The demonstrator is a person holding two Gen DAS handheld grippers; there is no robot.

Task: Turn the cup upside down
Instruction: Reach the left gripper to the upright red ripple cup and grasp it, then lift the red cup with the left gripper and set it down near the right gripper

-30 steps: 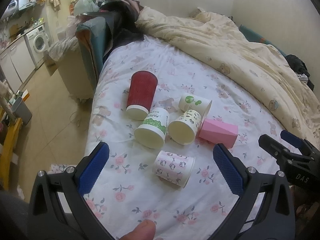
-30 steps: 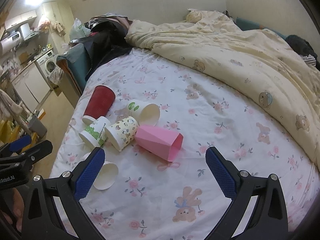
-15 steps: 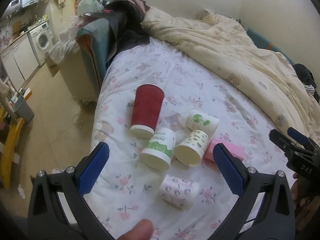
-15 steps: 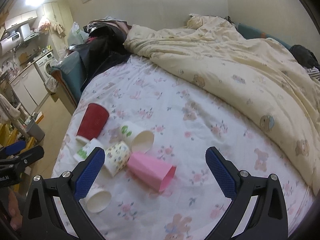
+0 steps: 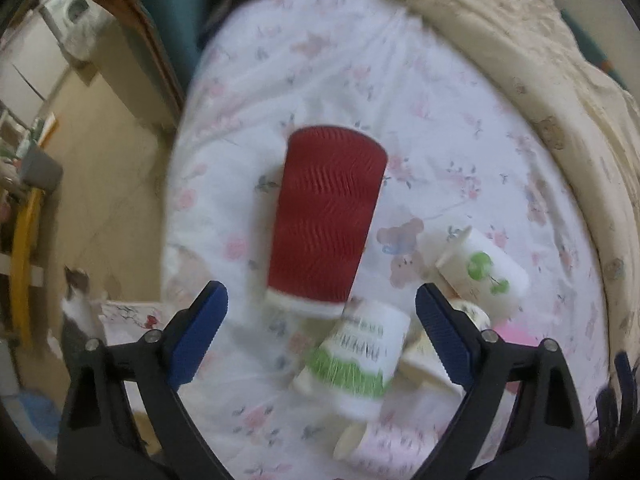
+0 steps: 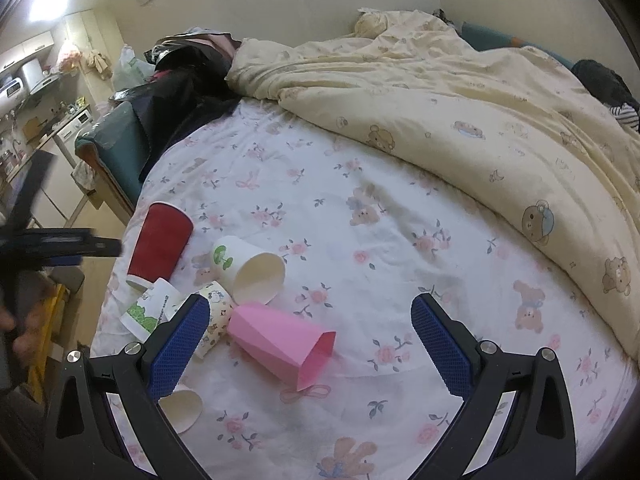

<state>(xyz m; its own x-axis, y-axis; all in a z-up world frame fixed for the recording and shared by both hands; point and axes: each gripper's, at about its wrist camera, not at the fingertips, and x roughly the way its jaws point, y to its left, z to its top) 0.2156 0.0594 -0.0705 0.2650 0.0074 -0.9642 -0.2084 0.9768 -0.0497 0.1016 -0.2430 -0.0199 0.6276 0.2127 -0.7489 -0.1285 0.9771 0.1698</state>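
The left gripper (image 5: 321,310) is spread wide and grasps nothing; the red cup (image 5: 326,218) lies on its side on the bedsheet (image 5: 440,92) just beyond its fingertips. The right gripper (image 6: 310,322) is likewise spread wide and empty, near the pink cup (image 6: 280,344). The left view is motion-blurred, and cups at its near edge are partly hidden.

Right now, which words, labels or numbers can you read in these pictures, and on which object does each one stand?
Green-banded paper cup: dark printed lettering, upside down in the left wrist view, too blurred to read.
Same cup in the right wrist view: lettering too small.
Other cups: pictures only; no readable text.
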